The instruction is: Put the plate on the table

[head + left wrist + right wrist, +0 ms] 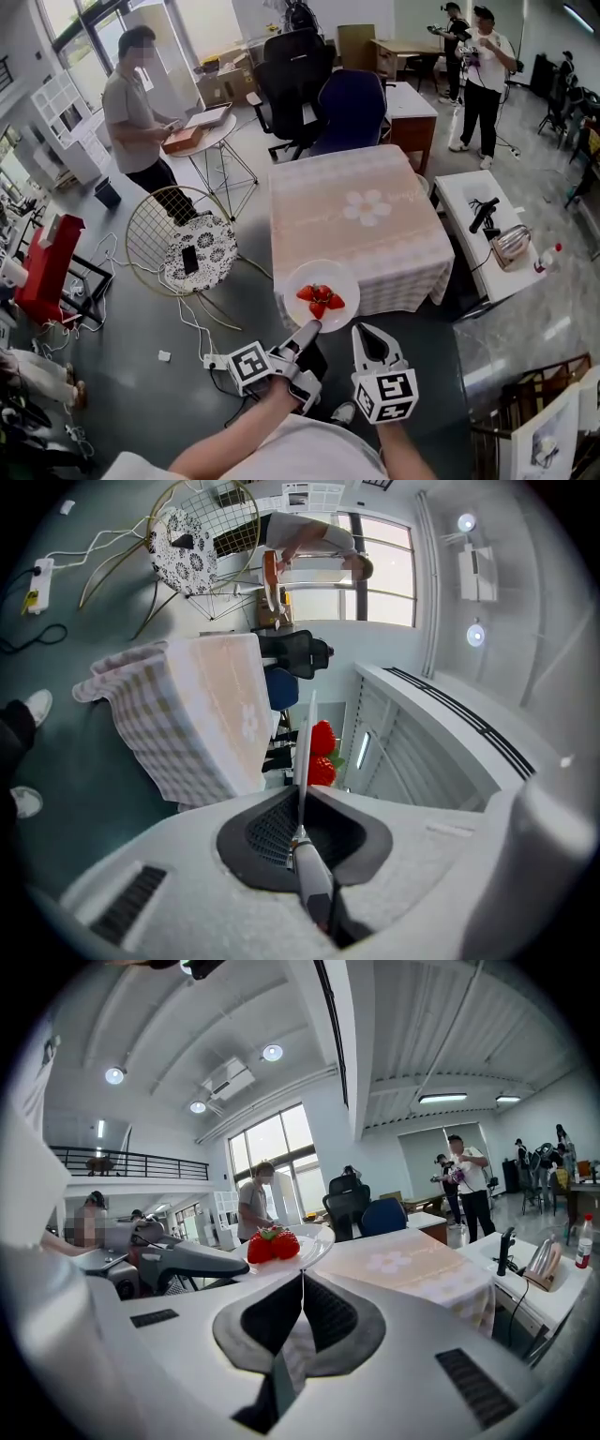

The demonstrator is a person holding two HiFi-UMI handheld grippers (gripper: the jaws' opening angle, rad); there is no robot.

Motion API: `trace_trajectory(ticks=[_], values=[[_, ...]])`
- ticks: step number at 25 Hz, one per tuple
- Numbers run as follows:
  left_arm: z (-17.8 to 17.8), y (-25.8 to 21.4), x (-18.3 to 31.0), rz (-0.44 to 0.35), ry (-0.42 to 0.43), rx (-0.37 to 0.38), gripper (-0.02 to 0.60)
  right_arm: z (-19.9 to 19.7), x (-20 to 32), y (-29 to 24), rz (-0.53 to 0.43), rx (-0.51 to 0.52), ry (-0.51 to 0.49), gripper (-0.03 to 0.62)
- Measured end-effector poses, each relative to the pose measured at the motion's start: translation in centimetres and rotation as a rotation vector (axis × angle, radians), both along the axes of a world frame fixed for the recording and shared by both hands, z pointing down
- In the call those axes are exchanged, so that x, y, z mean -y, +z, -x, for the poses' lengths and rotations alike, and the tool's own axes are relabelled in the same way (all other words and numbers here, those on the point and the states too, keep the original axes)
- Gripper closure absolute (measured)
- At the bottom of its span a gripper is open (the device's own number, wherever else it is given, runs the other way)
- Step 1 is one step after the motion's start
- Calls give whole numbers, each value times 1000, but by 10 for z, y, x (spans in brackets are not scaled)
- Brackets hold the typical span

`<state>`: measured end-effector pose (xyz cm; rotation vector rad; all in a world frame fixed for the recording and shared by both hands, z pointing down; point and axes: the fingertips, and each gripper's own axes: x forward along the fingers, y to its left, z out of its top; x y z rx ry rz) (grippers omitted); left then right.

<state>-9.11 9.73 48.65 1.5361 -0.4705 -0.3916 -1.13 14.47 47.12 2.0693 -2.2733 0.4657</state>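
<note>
A white plate [321, 292] with a few red strawberries [320, 298] hangs in the air just off the near edge of the table [347, 220], which wears a pink checked cloth with a flower print. My left gripper [307, 330] is shut on the plate's near rim. In the left gripper view the plate [307, 738] runs edge-on out of the left gripper [301, 806], strawberries [322, 752] on its far side. My right gripper [367, 332] is shut on nothing, just right of the plate. From the right gripper [302, 1279], the plate [316, 1239] lies ahead-left.
A wire chair [184, 239] with a patterned cushion and a phone stands left of the table. A low white side table [469, 202] with a toaster [511, 246] is on the right. Office chairs [314, 89] and people stand beyond. Cables and a power strip [214, 362] lie on the floor.
</note>
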Motion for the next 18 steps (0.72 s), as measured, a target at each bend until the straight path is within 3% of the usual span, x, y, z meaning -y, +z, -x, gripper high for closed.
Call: trace_trajectory(ticks=[11, 18], values=[[-37, 10, 72, 8, 59, -38, 563, -19, 64, 3, 23, -59, -17, 591], [-33, 13, 141, 26, 65, -51, 563, -11, 132, 0, 51, -93, -49, 591]])
